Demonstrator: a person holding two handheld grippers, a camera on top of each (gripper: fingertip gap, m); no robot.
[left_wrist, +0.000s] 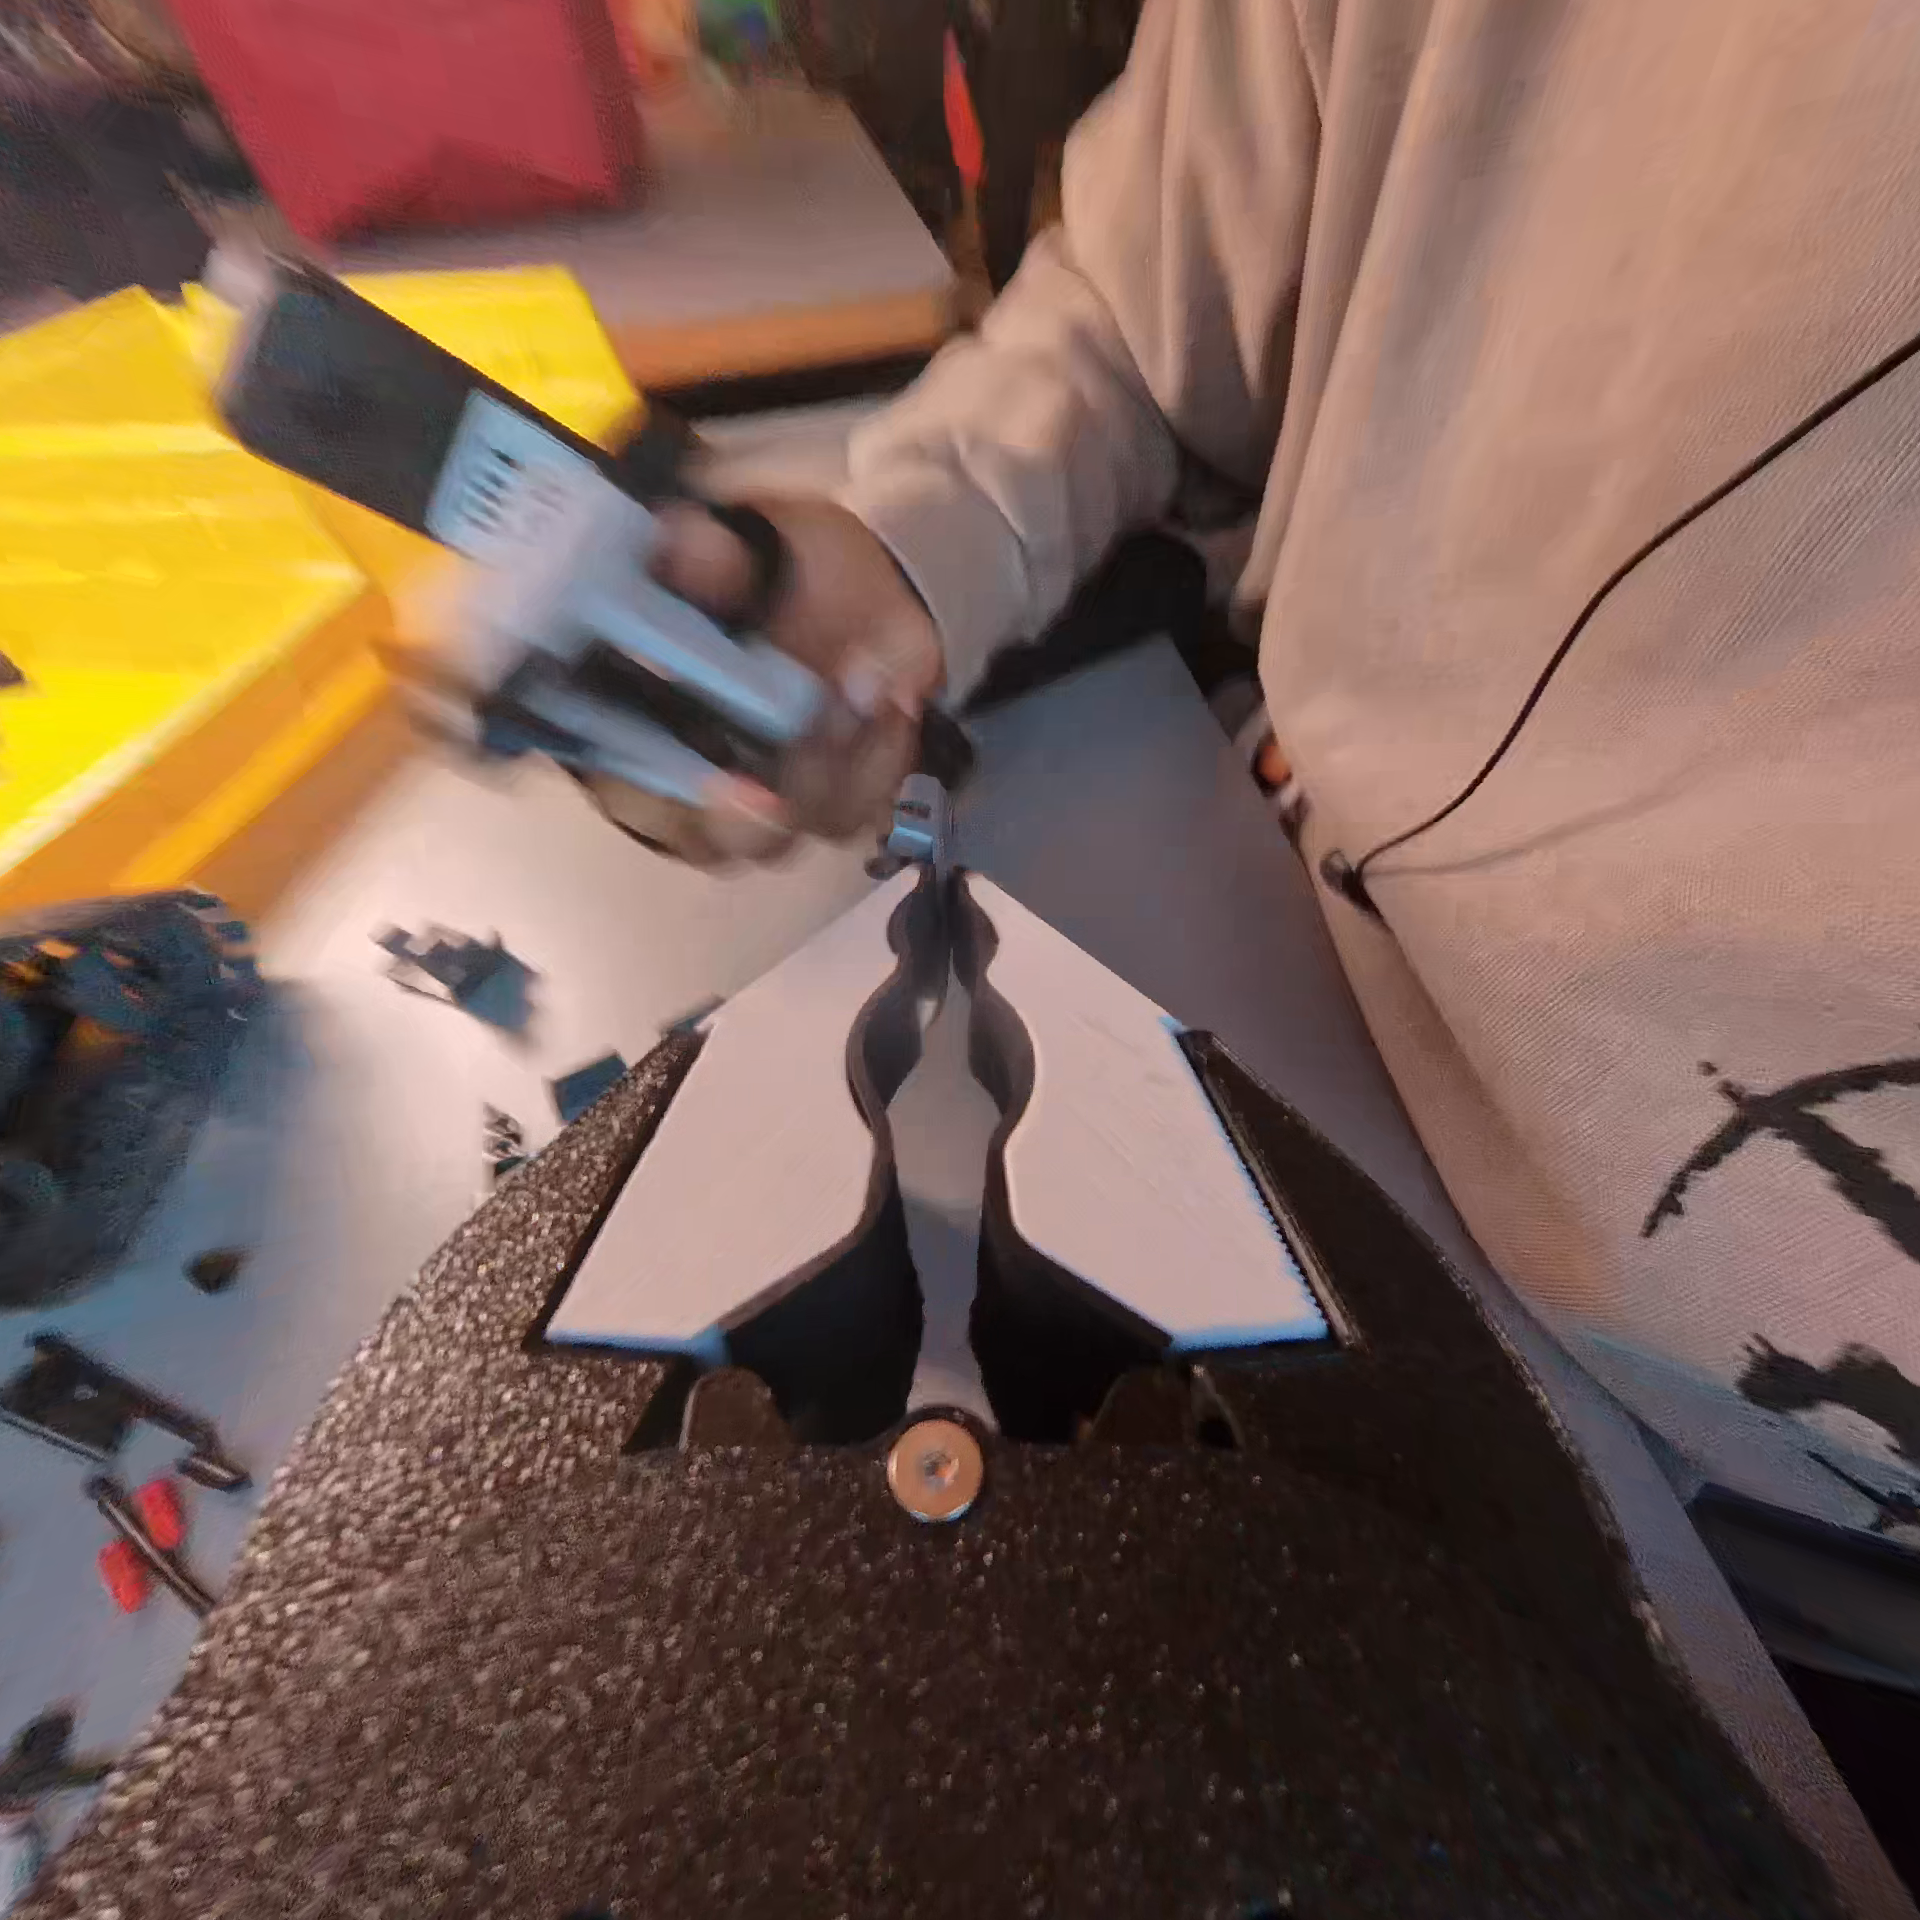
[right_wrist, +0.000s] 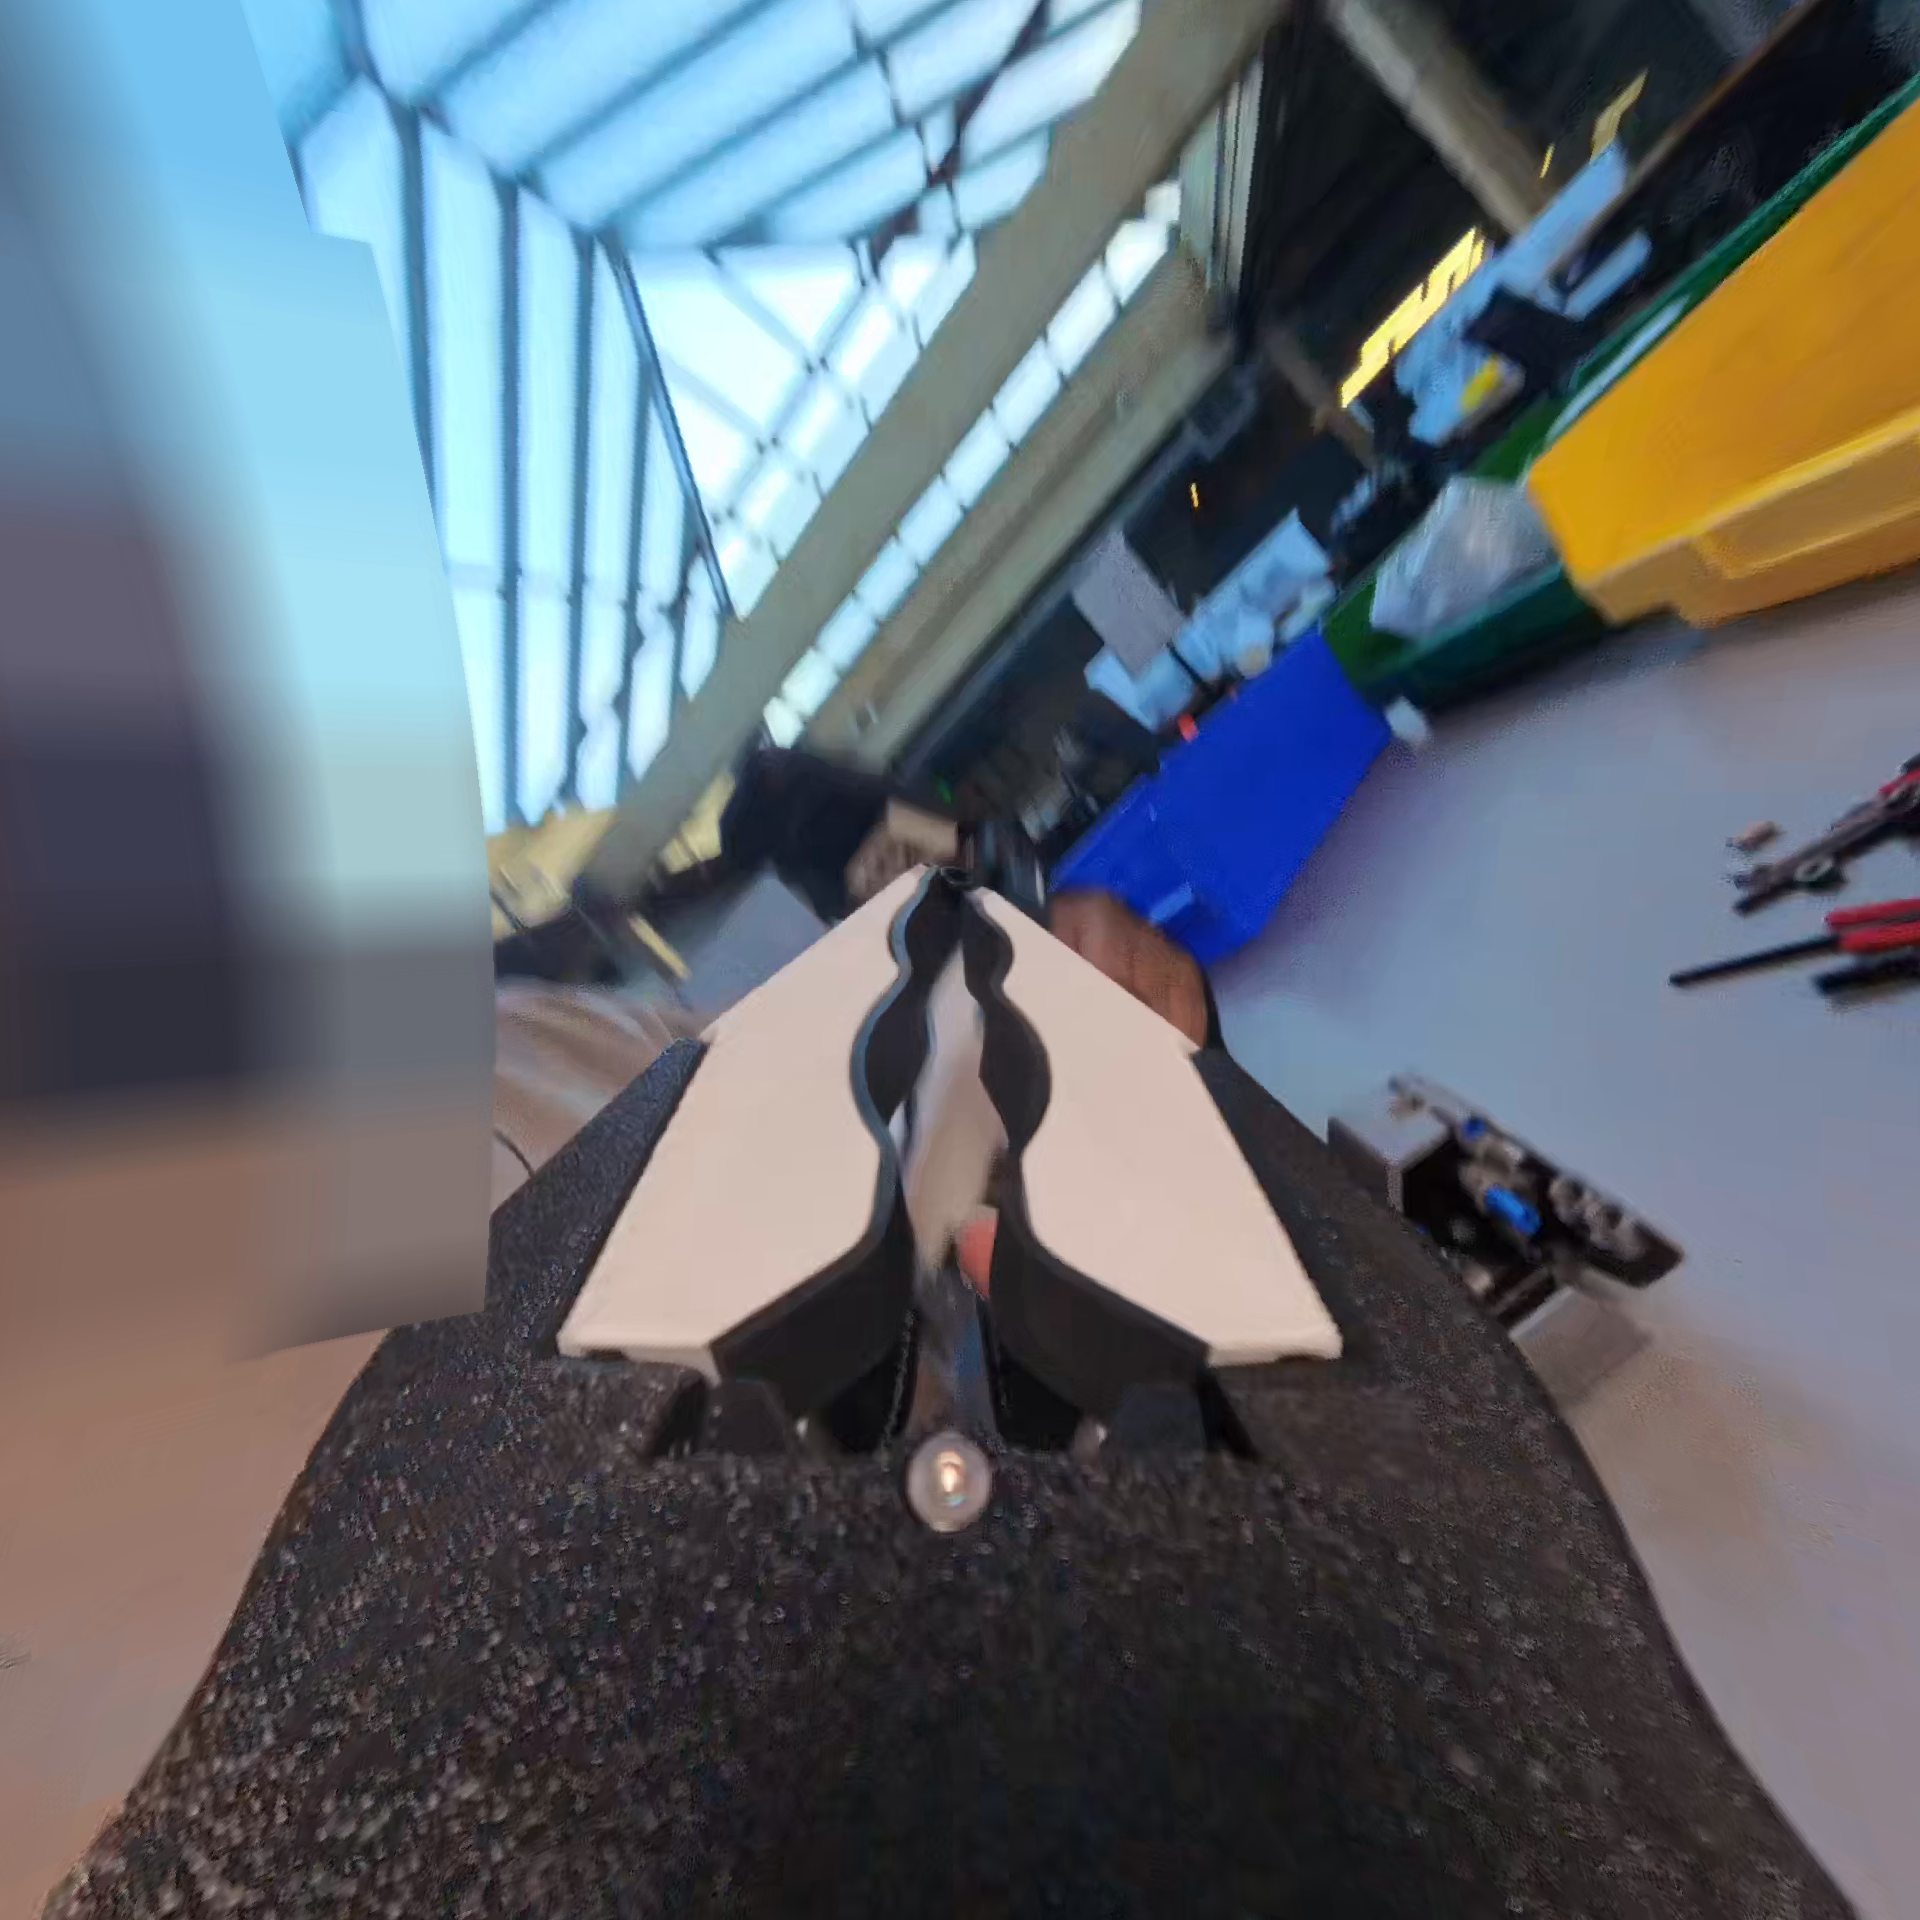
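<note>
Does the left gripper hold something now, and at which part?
Yes. The left gripper pinches a small grey metal piece by its lower end, at the very fingertips. The right gripper is shut on nothing.

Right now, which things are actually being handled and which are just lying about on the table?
Handled:
- small metal part, pinched in the shut left gripper
- right gripper, shut, nothing clearly held

Lying about:
- yellow bin
- blue bin
- red-handled tools
- open box of parts
- loose black pieces

Rough speckled black tongs body (left_wrist: 935, 1662), smooth matt white fingers (left_wrist: 769, 1143), shiny metal clip (left_wrist: 920, 831).
</note>
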